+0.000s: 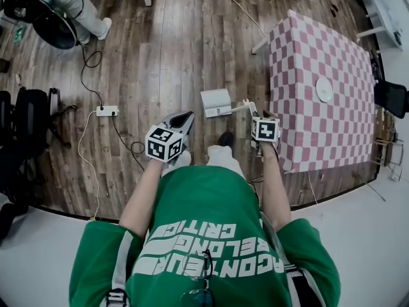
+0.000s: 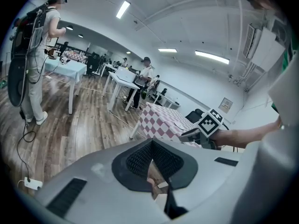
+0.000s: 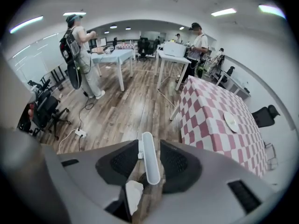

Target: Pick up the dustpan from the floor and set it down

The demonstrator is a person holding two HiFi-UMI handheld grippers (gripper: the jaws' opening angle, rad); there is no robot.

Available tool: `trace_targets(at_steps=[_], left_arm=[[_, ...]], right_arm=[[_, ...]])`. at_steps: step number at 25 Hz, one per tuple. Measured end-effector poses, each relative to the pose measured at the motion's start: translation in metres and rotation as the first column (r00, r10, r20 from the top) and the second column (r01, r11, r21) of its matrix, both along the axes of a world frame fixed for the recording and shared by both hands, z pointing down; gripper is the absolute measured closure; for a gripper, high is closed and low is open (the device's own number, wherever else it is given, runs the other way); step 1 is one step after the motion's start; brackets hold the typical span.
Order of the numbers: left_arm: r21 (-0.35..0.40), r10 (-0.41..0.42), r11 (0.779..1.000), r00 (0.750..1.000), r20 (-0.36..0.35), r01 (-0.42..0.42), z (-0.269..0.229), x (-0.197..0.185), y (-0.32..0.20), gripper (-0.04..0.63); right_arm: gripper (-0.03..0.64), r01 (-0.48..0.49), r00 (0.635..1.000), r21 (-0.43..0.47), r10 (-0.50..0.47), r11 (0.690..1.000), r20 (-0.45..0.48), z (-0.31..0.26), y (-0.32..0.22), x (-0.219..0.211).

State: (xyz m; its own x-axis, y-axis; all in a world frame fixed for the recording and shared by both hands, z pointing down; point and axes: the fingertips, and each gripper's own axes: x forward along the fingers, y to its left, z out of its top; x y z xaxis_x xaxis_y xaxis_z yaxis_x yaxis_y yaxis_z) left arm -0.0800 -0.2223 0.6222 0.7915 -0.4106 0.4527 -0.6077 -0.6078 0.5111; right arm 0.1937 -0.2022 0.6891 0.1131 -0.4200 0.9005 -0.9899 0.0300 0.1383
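Note:
The white dustpan (image 1: 216, 102) hangs over the wooden floor in front of my feet, its handle running right into my right gripper (image 1: 250, 107). In the right gripper view the white handle (image 3: 149, 157) stands upright between the two dark pads, which close on it, and part of the pan (image 3: 134, 192) shows below. My left gripper (image 1: 182, 118) is held out to the left of the dustpan, apart from it. Its pads (image 2: 140, 160) meet at the tip with nothing between them.
A table with a pink-and-white checked cloth (image 1: 319, 126) stands right of the dustpan, a white plate (image 1: 324, 89) on it. A power strip (image 1: 107, 111) and cables lie on the floor at left, near black office chairs (image 1: 29, 117). A person (image 1: 77, 5) stands at the far left.

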Motion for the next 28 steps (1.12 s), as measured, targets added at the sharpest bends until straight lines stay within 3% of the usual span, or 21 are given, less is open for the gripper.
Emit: trace_targets(at_steps=[7, 13, 21, 25, 28], left_arm=[[-0.009, 0.067, 0.998, 0.997, -0.048, -0.067, -0.001, -0.015, 0.015, 0.6], [0.001, 0.114, 0.993, 0.992, -0.046, -0.114, -0.001, -0.019, 0.028, 0.6], [0.071, 0.108, 0.992, 0.994, -0.031, -0.105, -0.026, -0.002, 0.044, 0.6], [0.082, 0.12, 0.989, 0.993, -0.006, -0.119, -0.03, 0.026, 0.077, 0.6], [0.098, 0.084, 0.992, 0.996, -0.001, -0.084, -0.036, 0.037, 0.089, 0.6]], right_arm=[[0.483, -0.085, 0.996, 0.216, 0.081, 0.973, 0.028, -0.069, 0.037, -0.031], [0.597, -0.108, 0.994, 0.34, 0.093, 0.934, 0.061, -0.103, 0.066, -0.053], [0.609, -0.148, 0.977, 0.391, 0.073, 0.909, 0.2, -0.111, 0.098, -0.049], [0.609, -0.143, 0.971, 0.4, 0.051, 0.905, 0.232, -0.114, 0.126, -0.033], [0.609, -0.145, 0.966, 0.41, 0.04, 0.901, 0.254, -0.114, 0.144, -0.021]])
